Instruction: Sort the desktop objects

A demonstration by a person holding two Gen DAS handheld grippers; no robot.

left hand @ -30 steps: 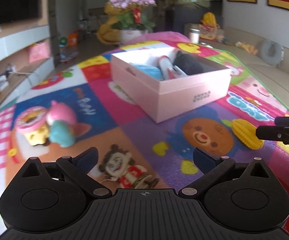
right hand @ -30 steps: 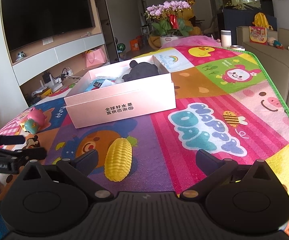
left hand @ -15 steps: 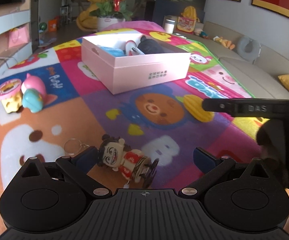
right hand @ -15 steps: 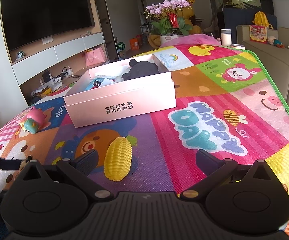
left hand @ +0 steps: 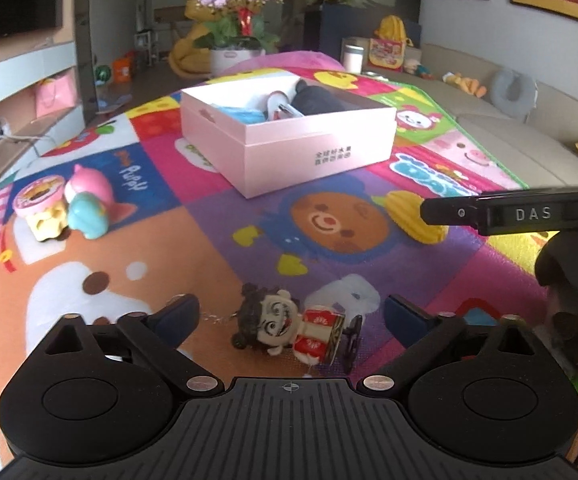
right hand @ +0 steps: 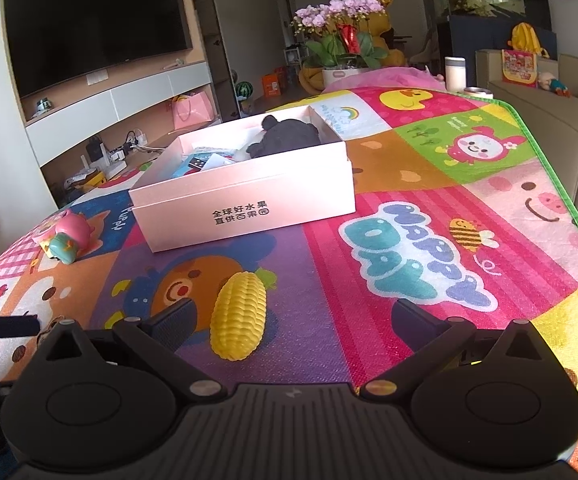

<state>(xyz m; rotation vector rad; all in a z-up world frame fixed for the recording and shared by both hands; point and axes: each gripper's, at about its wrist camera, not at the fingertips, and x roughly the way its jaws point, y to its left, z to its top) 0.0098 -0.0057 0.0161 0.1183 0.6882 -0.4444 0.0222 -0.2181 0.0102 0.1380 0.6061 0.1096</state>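
- Far left on the play mat point(left hand: 137, 264): a pink-and-teal squishy toy point(left hand: 87, 206) touching a doughnut-topped toy point(left hand: 41, 210), both not yet sorted.
- Near centre-left: left gripper point(left hand: 291, 314) spread but closing, figurine keychain point(left hand: 289, 326) lying on its side between the jaws, pads not yet touching it.
- Judged as the grasp step on that figurine; next, closing fully around the body rather than the chain, then lifting toward the box.
- Centre, farther back: pink box point(left hand: 309, 152), open, already holding a dark plush and other items.
- Right of centre: yellow toy corn point(right hand: 239, 316) on the mat, just ahead of the left finger of the right gripper point(right hand: 293, 320), spread wide, nothing held.
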